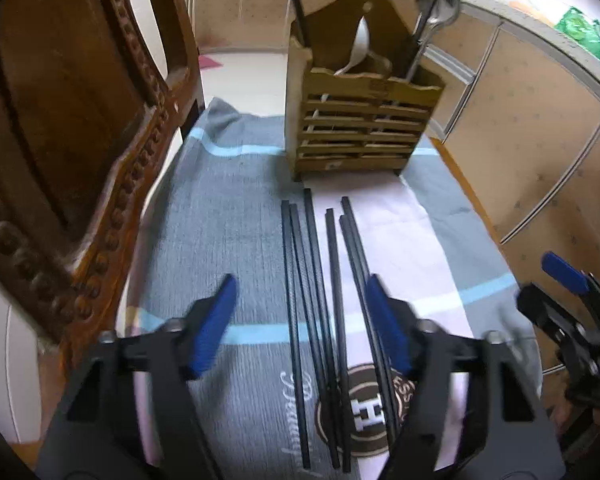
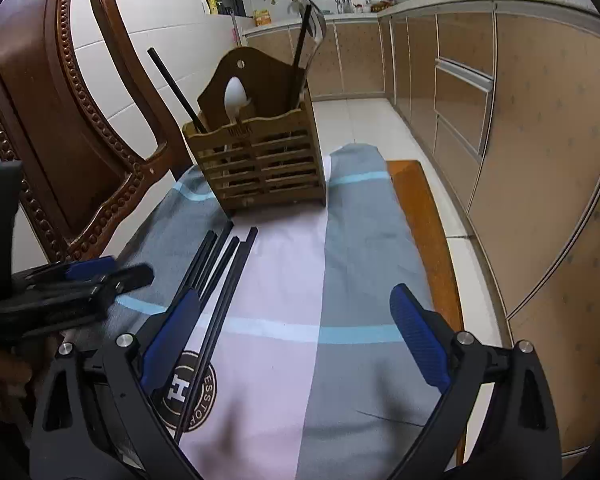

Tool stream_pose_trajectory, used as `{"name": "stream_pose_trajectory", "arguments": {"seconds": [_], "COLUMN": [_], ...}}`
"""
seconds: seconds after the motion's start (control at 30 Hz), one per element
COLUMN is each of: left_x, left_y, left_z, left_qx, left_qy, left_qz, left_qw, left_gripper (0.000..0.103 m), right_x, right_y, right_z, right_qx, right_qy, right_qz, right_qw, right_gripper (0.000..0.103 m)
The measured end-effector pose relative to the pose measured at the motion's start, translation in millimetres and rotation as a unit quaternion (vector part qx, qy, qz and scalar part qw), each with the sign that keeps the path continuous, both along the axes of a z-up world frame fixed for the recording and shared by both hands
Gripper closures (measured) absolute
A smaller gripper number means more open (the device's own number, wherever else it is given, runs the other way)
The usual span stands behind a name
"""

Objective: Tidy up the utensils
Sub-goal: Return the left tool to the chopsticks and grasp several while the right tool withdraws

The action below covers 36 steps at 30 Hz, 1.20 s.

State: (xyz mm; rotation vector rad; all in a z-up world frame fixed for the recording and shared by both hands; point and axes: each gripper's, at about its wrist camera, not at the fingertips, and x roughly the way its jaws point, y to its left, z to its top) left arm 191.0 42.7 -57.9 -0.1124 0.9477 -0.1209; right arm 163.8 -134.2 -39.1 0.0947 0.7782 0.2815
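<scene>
Six slim black chopsticks (image 1: 320, 300), matte and square-ended, lie roughly parallel on a smooth cloth (image 1: 228, 208) of grey and pale pink bands with light-blue stripes and a round brown crest, draped over the table (image 2: 424, 216), whose orange wooden edge shows at 3 o'clock. At 12 o'clock from them stands a slatted wooden utensil holder (image 1: 360, 128) with an arched back, holding a white spoon (image 1: 360, 44), a metal ladle (image 1: 436, 4) and one upright black stick. The left tongs (image 1: 300, 320), pitched steeply down, straddle the sticks with blue ribbed pads about half apart; they seem not to touch, though blur hampers this. The right tongs (image 2: 296, 340) gape wide and empty over bare cloth, at 3 o'clock of the sticks. A carved dark-wood chair (image 2: 60, 120) stands at 10 o'clock.
</scene>
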Motion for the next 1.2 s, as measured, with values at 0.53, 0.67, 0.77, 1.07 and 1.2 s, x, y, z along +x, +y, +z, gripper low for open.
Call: {"name": "stream_pose_trajectory", "arguments": {"seconds": [0.53, 0.67, 0.77, 1.07, 1.2], "left_x": [47.9, 58.8, 71.4, 122.4, 134.8], "left_y": [2.3, 3.4, 5.9, 20.8, 14.6], "left_z": [-51.8, -57.4, -59.3, -57.5, -58.2], "left_qx": [0.061, 0.062, 0.056, 0.01, 0.026], "left_qy": [0.087, 0.085, 0.076, 0.073, 0.068], "left_qz": [0.019, 0.021, 0.025, 0.054, 0.05], "left_qw": [0.9941, 0.9942, 0.9952, 0.9958, 0.9961], "left_gripper": [0.061, 0.061, 0.061, 0.068, 0.094], "right_x": [0.6, 1.0, 1.1, 2.9, 5.2], "right_y": [-10.3, -9.1, -7.7, -4.0, -4.7], "right_z": [-1.4, -2.6, -2.4, -9.5, -10.7], "right_qx": [0.012, 0.013, 0.015, 0.007, 0.005], "right_qy": [0.021, 0.024, 0.023, 0.032, 0.033], "right_qz": [0.008, 0.011, 0.012, 0.013, 0.009], "right_qw": [1.0, 1.0, 1.0, 0.999, 0.999], "right_gripper": [0.009, 0.009, 0.009, 0.009, 0.009]}}
